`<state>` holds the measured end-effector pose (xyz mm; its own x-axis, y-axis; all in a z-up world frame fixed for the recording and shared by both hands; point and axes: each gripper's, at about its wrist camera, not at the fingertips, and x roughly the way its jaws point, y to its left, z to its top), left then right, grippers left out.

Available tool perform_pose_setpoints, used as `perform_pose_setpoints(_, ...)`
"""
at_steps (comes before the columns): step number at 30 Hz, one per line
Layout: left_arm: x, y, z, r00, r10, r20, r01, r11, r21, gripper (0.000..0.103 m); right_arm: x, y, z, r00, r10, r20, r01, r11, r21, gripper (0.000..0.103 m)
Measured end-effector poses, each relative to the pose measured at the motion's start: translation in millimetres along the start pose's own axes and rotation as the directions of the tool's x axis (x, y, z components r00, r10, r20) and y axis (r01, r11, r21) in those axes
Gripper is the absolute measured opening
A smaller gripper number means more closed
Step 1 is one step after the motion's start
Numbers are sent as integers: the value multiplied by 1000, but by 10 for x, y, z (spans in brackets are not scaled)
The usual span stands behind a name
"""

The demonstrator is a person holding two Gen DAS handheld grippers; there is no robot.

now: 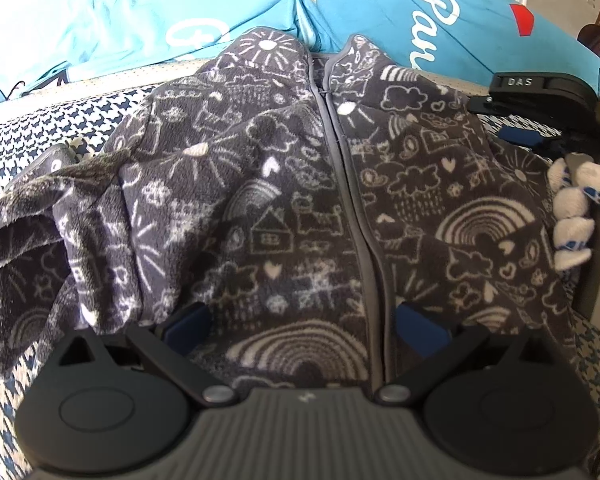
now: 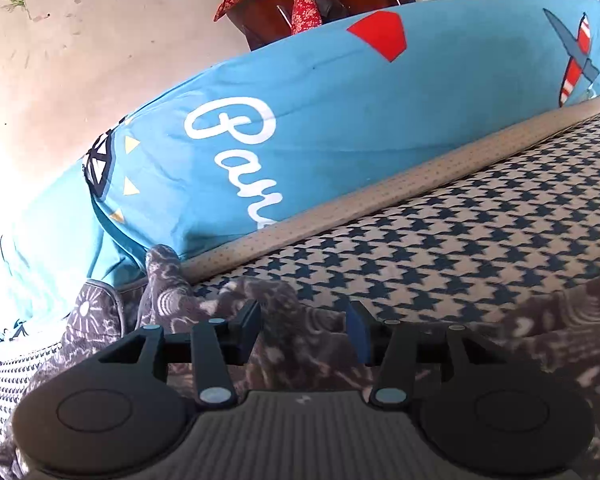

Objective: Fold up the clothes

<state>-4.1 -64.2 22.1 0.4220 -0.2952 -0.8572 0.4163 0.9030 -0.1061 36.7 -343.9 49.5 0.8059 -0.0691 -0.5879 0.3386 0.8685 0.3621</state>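
A dark grey fleece jacket (image 1: 300, 200) with white doodle prints and a closed front zip lies spread on the bed, collar toward the pillows. Its left sleeve (image 1: 40, 216) lies bunched at the left. My left gripper (image 1: 304, 324) is open and hovers low over the jacket's lower front, empty. My right gripper (image 2: 304, 328) is open, low over the jacket's right shoulder area (image 2: 284, 320), with fabric under and between the fingers. The right gripper (image 1: 540, 136) also shows at the right edge of the left wrist view, held by a gloved hand (image 1: 572, 216).
The bed has a blue and beige houndstooth cover (image 2: 460, 240). Two turquoise printed pillows (image 2: 320, 120) lie along the far edge, also in the left wrist view (image 1: 140, 20). Dark wooden furniture with a red cloth (image 2: 300, 0) stands beyond the bed.
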Motion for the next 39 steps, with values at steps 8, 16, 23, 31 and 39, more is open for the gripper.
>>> perform_pose_setpoints(8,-17,-44,5,1000,10,0,-10,1000,-4,103,188,131,-101,1000,0,-24,-1,999,-37,49)
perform_pose_setpoints(16,-53,-95,-7,1000,25,2,-25,1000,2,103,212,198,-148,1000,2,-26,-4,997,-76,15)
perform_pose_setpoints(23,-96,-122,9,1000,28,4,-28,1000,-7,103,6,267,-75,997,-25,75,32,994,-103,10)
perform_pose_setpoints(31,-165,-146,22,999,36,10,-36,999,-18,103,75,160,-62,989,-141,53,145,986,-84,13)
perform_pose_setpoints(39,-227,-140,134,998,53,26,-52,998,-28,103,-156,233,64,985,-115,129,126,989,-80,27)
